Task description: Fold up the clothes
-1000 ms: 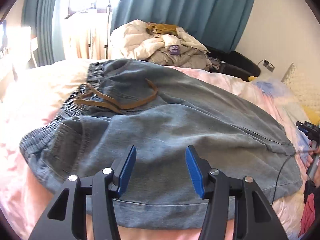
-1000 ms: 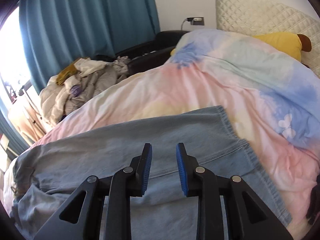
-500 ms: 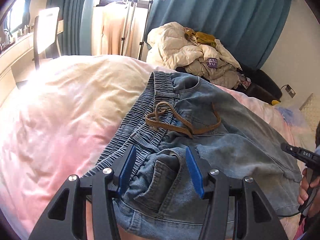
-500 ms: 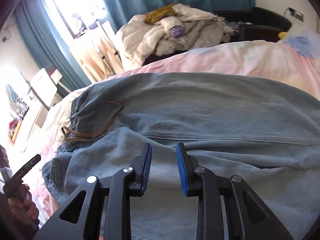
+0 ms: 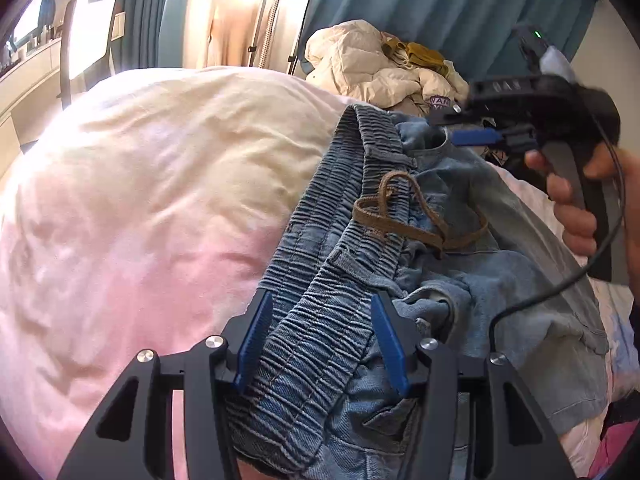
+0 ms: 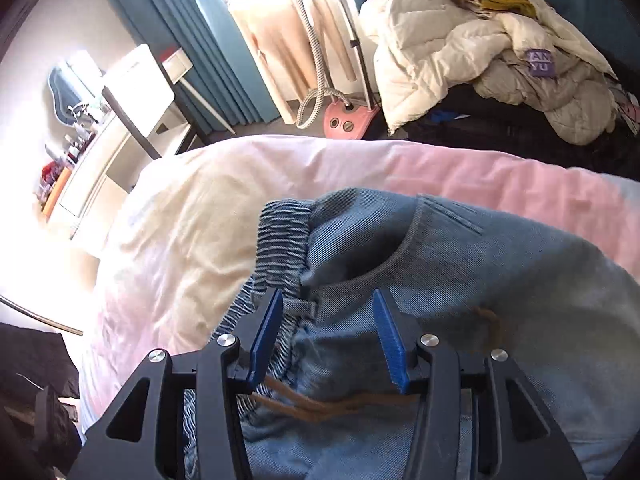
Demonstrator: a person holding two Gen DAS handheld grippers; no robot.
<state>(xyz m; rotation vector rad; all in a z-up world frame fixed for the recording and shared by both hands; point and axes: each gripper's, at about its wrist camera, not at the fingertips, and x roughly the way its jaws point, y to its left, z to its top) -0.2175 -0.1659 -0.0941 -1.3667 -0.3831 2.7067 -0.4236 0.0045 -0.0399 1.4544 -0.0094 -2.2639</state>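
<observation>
Item: denim trousers (image 5: 472,280), light blue, with a ribbed elastic waistband (image 5: 320,320) and a brown drawstring (image 5: 416,228).

Location: lay on a duvet (image 5: 140,200) coloured pink and cream, which covered a bed. The waistband sat toward the cream end of the duvet, with bare cover beyond it. The near edge of the bed ran below the grippers, and the legs ran off toward the opposite end, out of both views.

Orientation: the long axis ran along the bed from waistband to hems. The waistband itself lay crosswise to that axis, bunched and partly turned over at the nearer corner, with a pocket opening (image 6: 400,256) facing up.

Left gripper (image 5: 322,344): jaws stood wide and straddled the nearer end of the waistband. The pads did not press on the cloth, so nothing was held.

Right gripper (image 6: 326,344): jaws were opening over the farther end of the waistband. Denim and a stretch of drawstring lay between them, but the pads were clear of it. In the left wrist view the person's hand (image 5: 576,208) carried this tool above the far waistband corner.

Progress (judged): early. The visible part of the trousers lay spread flat, and no finished fold showed there. Both waistband corners were yet to be gripped, so every fold seemed to remain.

Other: a heap of pale jackets (image 6: 480,40) lay beyond the bed.
</observation>
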